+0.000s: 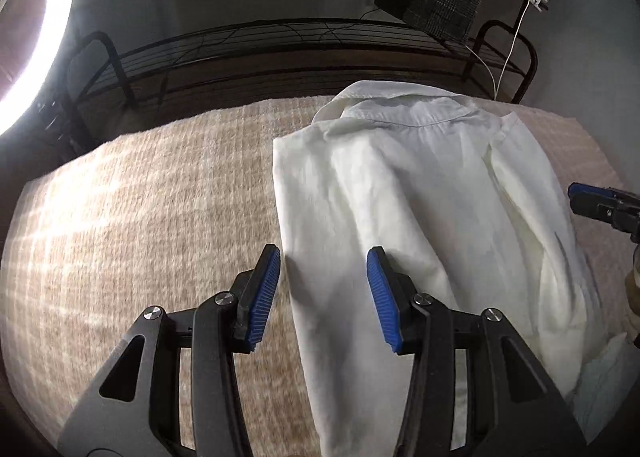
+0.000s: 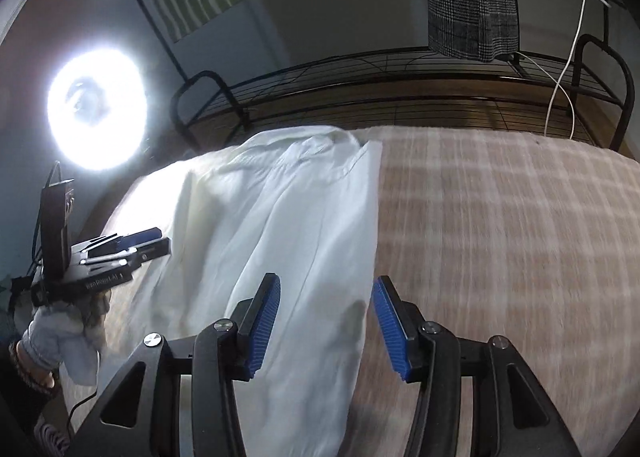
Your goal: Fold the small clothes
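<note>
White shirt (image 1: 404,193) on blanket (image 1: 160,209) — beneath both tongs, left tongs (image 1: 323,289) and right tongs (image 2: 325,317) released

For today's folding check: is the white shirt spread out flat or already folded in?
Partly folded: the white shirt lies as a long narrow strip, sides turned in, collar at the far end.

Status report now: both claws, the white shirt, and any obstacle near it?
Left claw open, empty, above shirt's left edge. Right claw open, empty, above its right edge. White shirt flat on plaid blanket, sides folded in. Nothing in the way.
</note>
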